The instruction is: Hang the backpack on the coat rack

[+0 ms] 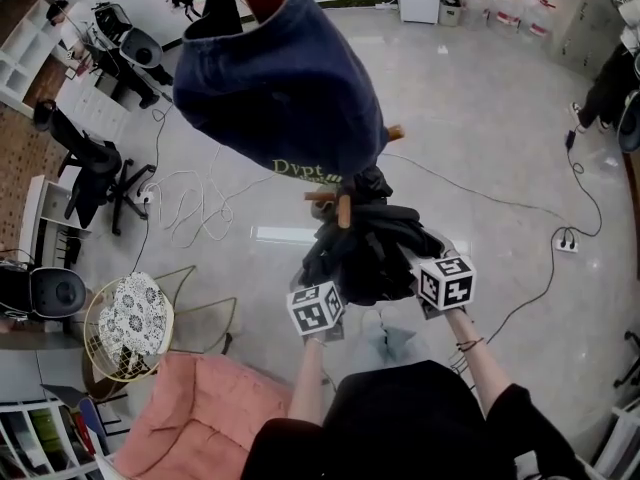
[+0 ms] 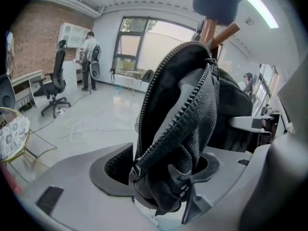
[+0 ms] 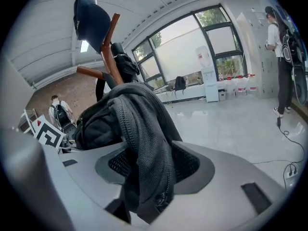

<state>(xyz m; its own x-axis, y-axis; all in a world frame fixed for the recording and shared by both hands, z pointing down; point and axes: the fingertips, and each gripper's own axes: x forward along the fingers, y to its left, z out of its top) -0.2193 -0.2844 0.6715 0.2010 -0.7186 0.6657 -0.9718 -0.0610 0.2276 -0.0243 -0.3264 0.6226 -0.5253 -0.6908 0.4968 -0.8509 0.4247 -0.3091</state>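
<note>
Though backpack (image 1: 370, 253) mesh hangs between their parted jaws, left gripper (image 2: 161, 177) and right gripper (image 3: 154, 165) clamp nothing below the rack (image 1: 343, 210); it seems soft, floppy, light, so take a zip-edged fold.

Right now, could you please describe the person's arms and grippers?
Both the left gripper and the right gripper have smooth light-grey shells with dark textured pads in curved recesses. Each carries a white cube printed with black square markers. The person wears a black top with sleeves ending above the forearms, and a thin dark band on the right wrist.
</note>
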